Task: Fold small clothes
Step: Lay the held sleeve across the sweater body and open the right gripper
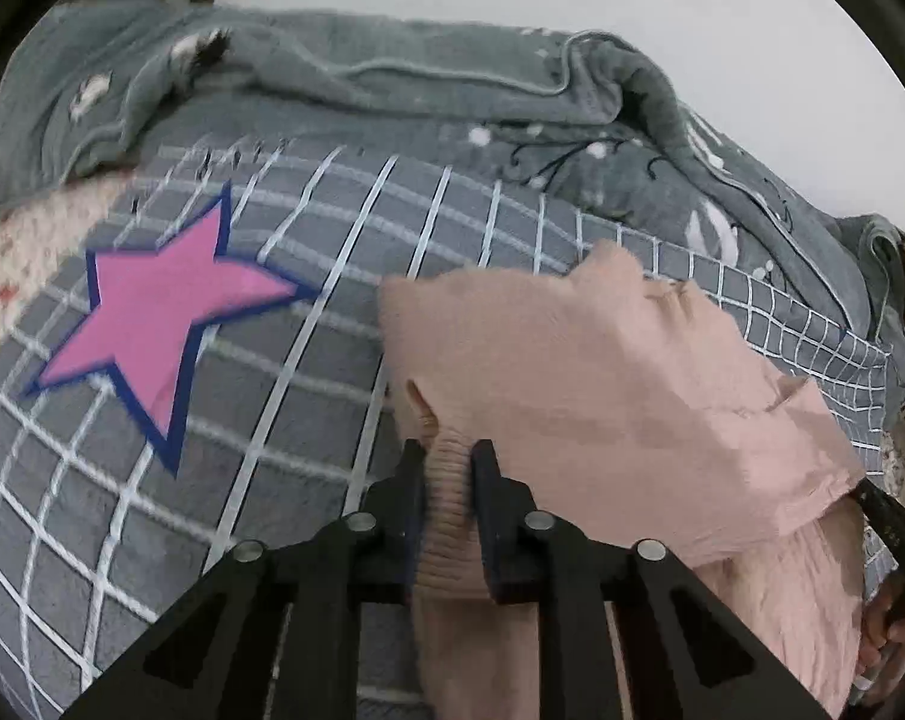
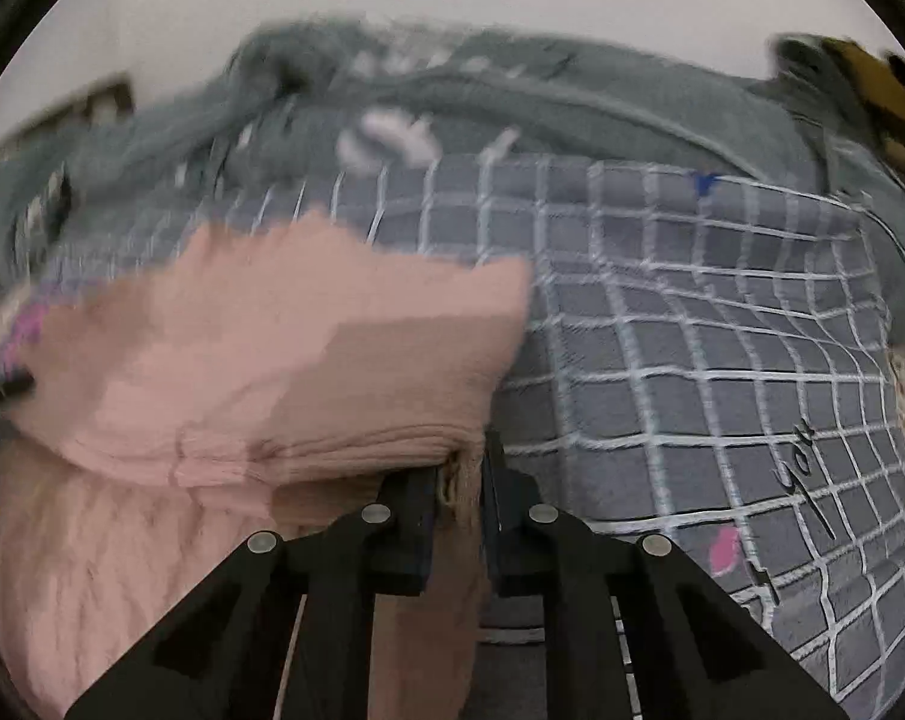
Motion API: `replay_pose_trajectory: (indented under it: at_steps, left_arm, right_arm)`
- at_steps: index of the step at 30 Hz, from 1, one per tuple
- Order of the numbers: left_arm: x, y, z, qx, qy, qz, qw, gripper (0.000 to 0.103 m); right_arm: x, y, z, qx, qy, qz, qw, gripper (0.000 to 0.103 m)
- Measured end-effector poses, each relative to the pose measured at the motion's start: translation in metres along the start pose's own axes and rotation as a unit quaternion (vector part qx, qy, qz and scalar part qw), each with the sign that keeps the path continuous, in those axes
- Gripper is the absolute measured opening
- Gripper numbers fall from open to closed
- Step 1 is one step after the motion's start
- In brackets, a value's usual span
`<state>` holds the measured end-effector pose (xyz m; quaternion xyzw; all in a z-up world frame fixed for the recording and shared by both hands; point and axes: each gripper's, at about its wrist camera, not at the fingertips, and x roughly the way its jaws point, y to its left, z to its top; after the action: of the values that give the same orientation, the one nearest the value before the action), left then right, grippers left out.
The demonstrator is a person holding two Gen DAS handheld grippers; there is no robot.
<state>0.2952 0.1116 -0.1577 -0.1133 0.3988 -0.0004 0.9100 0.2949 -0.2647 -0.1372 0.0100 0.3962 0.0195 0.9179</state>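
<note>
Both grippers pinch the pink garment (image 1: 602, 372) over the grey checked bedsheet (image 1: 308, 420). The left gripper (image 1: 447, 456) clamps its ribbed near-left edge; the right gripper (image 2: 460, 468) clamps the near-right corner, jaws narrow on cloth.
</note>
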Motion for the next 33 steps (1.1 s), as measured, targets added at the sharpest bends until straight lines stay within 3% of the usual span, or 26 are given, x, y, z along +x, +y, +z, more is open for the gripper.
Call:
replay_pose_trajectory:
  at_steps: [4, 6, 10, 13, 14, 15, 16, 20, 26, 33]
  left_arm:
    - [-0.001, -0.017, 0.010, 0.031, -0.021, 0.013, 0.9992, 0.013]
    - [-0.001, -0.018, 0.013, 0.032, -0.030, 0.009, 0.9990, 0.013]
    - [0.012, -0.009, 0.007, 0.032, -0.026, 0.032, 0.9986, 0.014]
    - [0.021, -0.007, -0.002, 0.033, -0.025, 0.038, 0.9984, 0.023]
    - [0.020, -0.008, -0.005, 0.037, -0.033, 0.045, 0.9977, 0.035]
    - [0.021, -0.010, -0.007, 0.039, -0.035, 0.051, 0.9973, 0.061]
    - [0.025, -0.010, -0.008, 0.040, -0.027, 0.056, 0.9973, 0.068]
    - [0.027, -0.004, -0.008, 0.025, -0.022, 0.039, 0.9987, 0.068]
    - [0.028, 0.003, -0.009, 0.010, -0.020, 0.015, 0.9996, 0.069]
    - [0.028, 0.002, -0.010, 0.009, -0.021, 0.012, 0.9997, 0.069]
  right_arm:
    - [0.010, -0.008, -0.006, 0.019, 0.021, -0.003, 1.000, 0.013]
    - [0.005, -0.012, -0.005, 0.029, 0.011, 0.001, 1.000, 0.014]
    - [-0.002, -0.010, -0.009, 0.024, -0.008, -0.026, 0.999, 0.041]
    - [0.005, -0.009, -0.013, 0.025, -0.001, -0.027, 0.999, 0.041]
    - [0.006, -0.009, -0.013, 0.025, 0.003, -0.028, 0.999, 0.042]
    - [0.008, -0.008, -0.013, 0.024, 0.005, -0.028, 0.999, 0.043]
    - [0.008, -0.008, -0.013, 0.024, 0.005, -0.030, 0.999, 0.044]
    - [0.005, -0.003, -0.015, 0.014, -0.007, -0.047, 0.999, 0.046]
    - [0.005, -0.013, -0.015, 0.042, 0.000, -0.029, 0.999, 0.049]
    - [0.003, -0.008, -0.015, 0.039, -0.007, -0.038, 0.998, 0.049]
